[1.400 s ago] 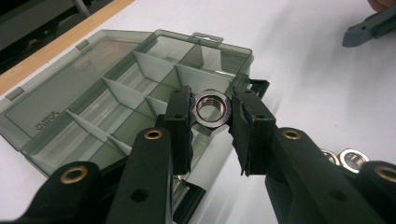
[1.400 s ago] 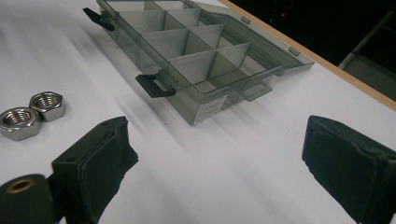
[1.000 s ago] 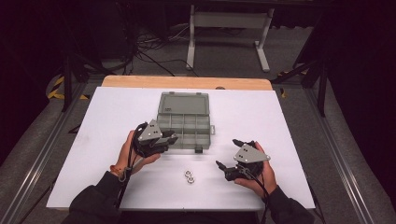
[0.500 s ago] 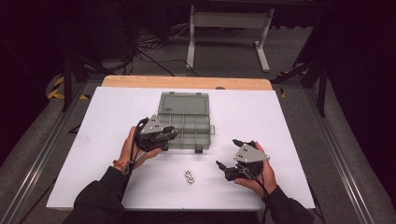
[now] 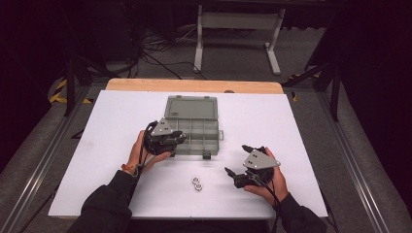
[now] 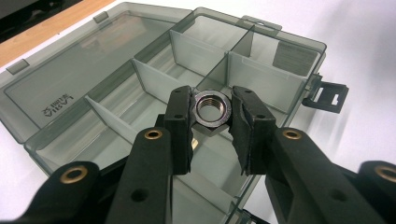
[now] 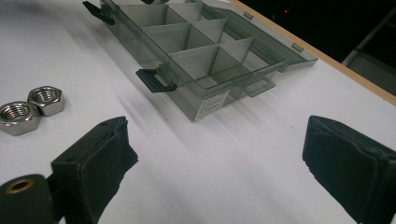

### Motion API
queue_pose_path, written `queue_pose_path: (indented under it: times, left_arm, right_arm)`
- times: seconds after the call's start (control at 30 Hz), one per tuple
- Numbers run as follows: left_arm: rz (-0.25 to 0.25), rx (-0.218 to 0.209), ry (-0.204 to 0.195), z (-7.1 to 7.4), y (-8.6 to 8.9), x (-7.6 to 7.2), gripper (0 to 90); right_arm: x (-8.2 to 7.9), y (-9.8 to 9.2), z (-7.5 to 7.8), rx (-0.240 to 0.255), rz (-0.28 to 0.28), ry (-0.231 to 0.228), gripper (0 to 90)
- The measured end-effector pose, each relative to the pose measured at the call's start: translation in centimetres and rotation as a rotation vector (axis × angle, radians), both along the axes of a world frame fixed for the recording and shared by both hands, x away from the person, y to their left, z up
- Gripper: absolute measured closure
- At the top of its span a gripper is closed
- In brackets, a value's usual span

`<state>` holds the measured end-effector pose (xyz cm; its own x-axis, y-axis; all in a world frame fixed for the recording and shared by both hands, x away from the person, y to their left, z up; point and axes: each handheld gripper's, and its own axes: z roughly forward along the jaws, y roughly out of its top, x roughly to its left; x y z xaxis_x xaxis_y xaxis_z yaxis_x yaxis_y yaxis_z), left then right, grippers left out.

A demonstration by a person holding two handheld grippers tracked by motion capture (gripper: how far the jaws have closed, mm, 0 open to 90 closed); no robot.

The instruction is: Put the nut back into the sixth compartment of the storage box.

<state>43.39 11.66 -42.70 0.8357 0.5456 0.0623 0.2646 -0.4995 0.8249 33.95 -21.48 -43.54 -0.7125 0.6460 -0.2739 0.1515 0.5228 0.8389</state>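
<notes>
Left tongs (image 6: 211, 116) pinch a nut (image 6: 211, 111), seemingly above the organizer box (image 6: 112, 88); right tongs (image 7: 219, 163) gape wide, empty.

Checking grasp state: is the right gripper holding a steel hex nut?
No, the right gripper has its jaws wide apart over bare table, two steel hex nuts lying beside it.

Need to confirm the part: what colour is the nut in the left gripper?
Shiny silver nut; left gripper view shows it best.

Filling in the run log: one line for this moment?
left gripper: shut on nut, above open box | right gripper: open, idle | two nuts on table
</notes>
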Motion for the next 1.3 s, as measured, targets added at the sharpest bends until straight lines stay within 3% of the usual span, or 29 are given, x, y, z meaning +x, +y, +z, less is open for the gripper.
queue_pose_path:
  times: [0.8, 1.3]
  left_arm:
    - [-0.013, 0.029, 0.023, -0.80, -0.42, 0.15, 69.9]
    - [-0.011, 0.014, 0.028, -0.80, -0.09, 0.20, 69.4]
  right_arm:
    - [0.00, -0.02, -0.02, -0.008, 0.002, 0.000, 8.2]
    - [0.05, -0.05, -0.05, -0.012, 0.000, 0.001, 8.1]
